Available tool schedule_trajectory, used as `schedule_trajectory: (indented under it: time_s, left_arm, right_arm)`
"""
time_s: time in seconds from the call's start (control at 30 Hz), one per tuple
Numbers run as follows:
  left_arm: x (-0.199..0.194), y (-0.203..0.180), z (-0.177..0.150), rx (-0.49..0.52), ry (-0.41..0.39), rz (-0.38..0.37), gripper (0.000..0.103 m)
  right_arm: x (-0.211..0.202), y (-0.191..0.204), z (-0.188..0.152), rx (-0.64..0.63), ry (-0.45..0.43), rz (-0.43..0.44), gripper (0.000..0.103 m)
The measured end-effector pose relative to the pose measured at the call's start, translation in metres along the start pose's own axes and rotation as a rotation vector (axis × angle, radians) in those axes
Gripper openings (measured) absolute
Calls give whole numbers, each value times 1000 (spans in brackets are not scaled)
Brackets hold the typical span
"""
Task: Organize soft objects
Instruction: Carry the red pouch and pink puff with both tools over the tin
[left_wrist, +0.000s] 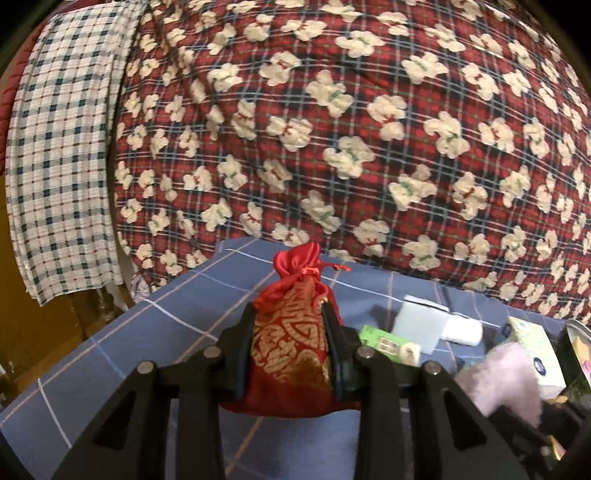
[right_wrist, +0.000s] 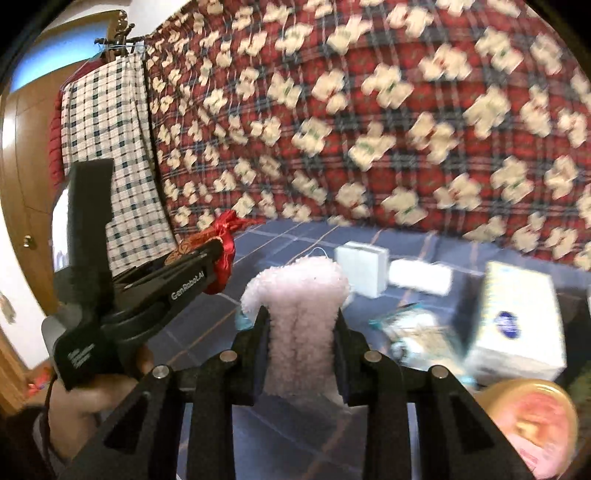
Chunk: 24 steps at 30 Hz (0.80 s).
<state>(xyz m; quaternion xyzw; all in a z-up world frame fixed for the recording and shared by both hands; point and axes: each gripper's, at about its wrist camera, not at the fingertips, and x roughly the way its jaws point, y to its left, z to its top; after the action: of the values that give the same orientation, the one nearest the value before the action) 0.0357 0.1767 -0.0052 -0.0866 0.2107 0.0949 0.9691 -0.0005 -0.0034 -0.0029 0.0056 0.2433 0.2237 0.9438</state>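
My left gripper (left_wrist: 290, 314) is shut on a red and gold drawstring pouch (left_wrist: 291, 332) and holds it above the blue checked cloth (left_wrist: 110, 369). In the right wrist view the same left gripper (right_wrist: 218, 254) shows at the left with the pouch (right_wrist: 223, 254) in its tips. My right gripper (right_wrist: 301, 317) is shut on a fluffy pale pink soft item (right_wrist: 299, 306), held above the cloth. That pink item (left_wrist: 495, 376) also shows blurred at the lower right of the left wrist view.
On the cloth lie a white box (right_wrist: 364, 267), a white roll (right_wrist: 421, 277), a tissue box (right_wrist: 517, 321), a green packet (left_wrist: 388, 343) and a round tin (right_wrist: 532, 421). A red teddy-print quilt (left_wrist: 351, 129) hangs behind; a checked towel (left_wrist: 59, 155) hangs left.
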Motion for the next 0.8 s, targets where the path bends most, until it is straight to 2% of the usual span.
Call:
schedule_trajectory:
  time_s: [0.17,0.3,0.8]
  left_arm:
    - [-2,-11,-3,23,8,-22,32]
    - [-8,-20,-10,37,29,-41,32]
    - [-56,-66,-31,82,14,-128,32]
  right_arm:
    - [-27,-10,-7,-23,-51,-65,32]
    - [-41,-17,-13,-22,-58,-82,33]
    - [-76,-35,-28,-47,-89,-140,33]
